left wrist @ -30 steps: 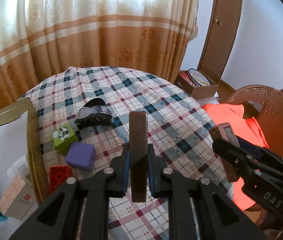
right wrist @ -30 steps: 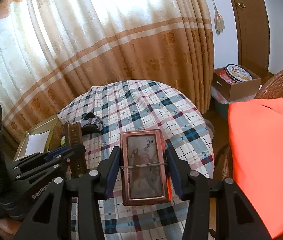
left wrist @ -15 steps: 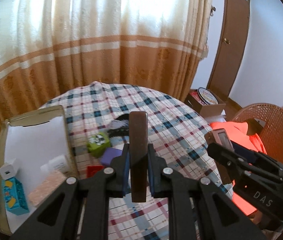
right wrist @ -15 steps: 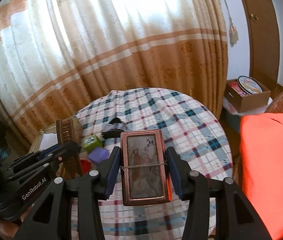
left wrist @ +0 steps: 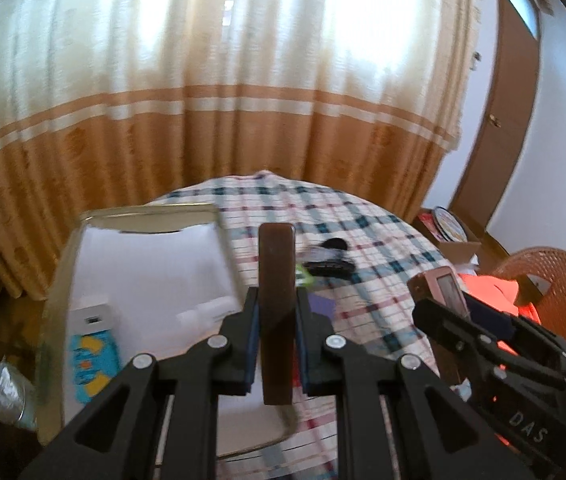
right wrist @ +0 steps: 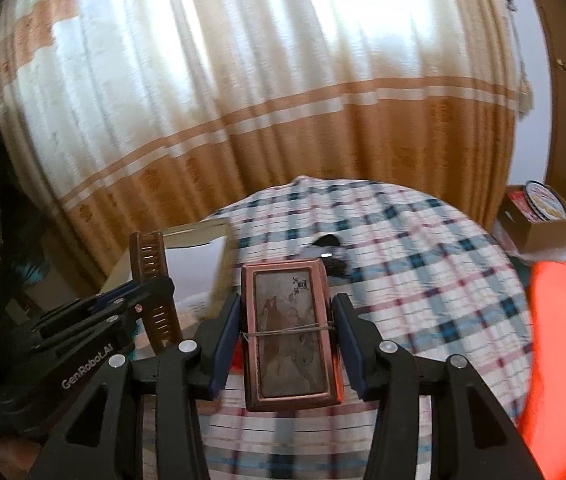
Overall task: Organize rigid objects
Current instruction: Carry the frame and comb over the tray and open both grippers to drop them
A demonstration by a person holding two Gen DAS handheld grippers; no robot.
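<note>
Brown wooden comb [left wrist: 277,312] sits clamped upright in the left gripper [left wrist: 277,308] jaws; one framed box [right wrist: 292,336] is pinched by the right gripper [right wrist: 289,336]. Four blurred items, perhaps, lie in the tray [left wrist: 139,216] on the table [left wrist: 367,232] at left.

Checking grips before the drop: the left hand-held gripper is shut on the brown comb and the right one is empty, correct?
Not quite. The right hand-held gripper is shut on a copper-framed box, as the right wrist view shows. The left hand-held gripper does clamp the brown comb.
</note>
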